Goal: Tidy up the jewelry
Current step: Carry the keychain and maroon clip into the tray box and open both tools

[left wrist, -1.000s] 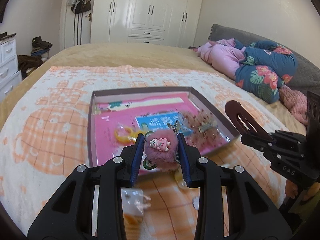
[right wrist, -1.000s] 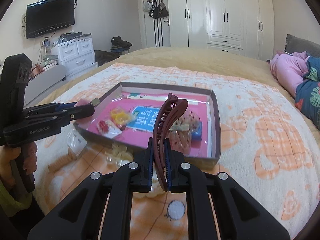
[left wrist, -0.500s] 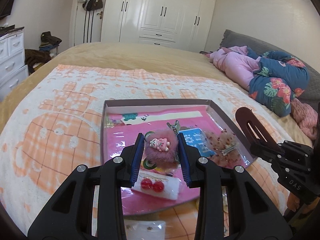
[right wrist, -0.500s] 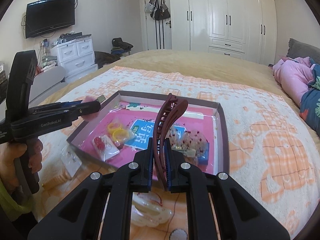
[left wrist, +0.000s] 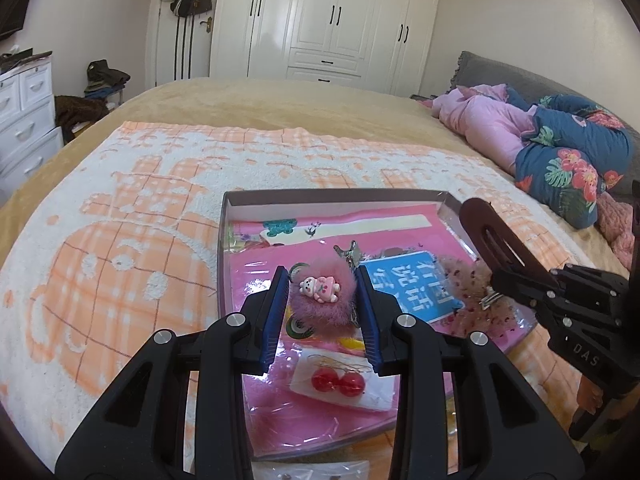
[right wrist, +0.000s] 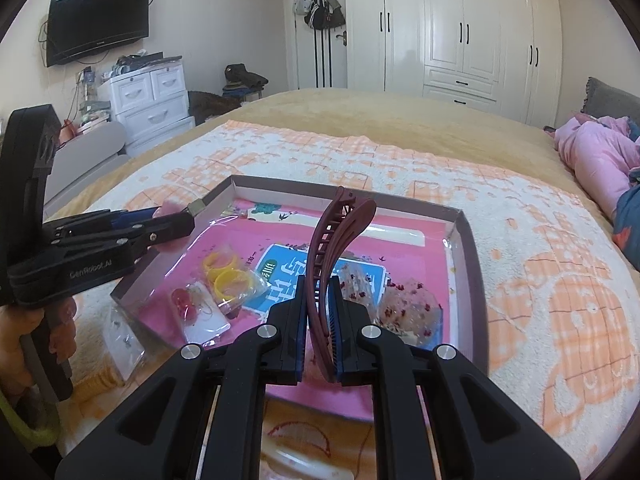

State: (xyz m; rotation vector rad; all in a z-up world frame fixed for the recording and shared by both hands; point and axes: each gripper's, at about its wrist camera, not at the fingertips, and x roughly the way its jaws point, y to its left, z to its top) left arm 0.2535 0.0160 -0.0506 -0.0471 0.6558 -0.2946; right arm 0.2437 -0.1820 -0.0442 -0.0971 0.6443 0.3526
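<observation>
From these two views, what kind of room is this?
A home bedroom: the tray sits on a blanket-covered bed, with a white wardrobe and a wall-mounted TV behind it.

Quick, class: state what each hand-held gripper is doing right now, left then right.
Left hand-held gripper: closed on the pink fluffy hair clip, over the tray.
Right hand-held gripper: closed on the dark red hair claw.

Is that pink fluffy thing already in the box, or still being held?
Held. The pink pompom clip sits pinched between the left gripper fingers, above the box.
</observation>
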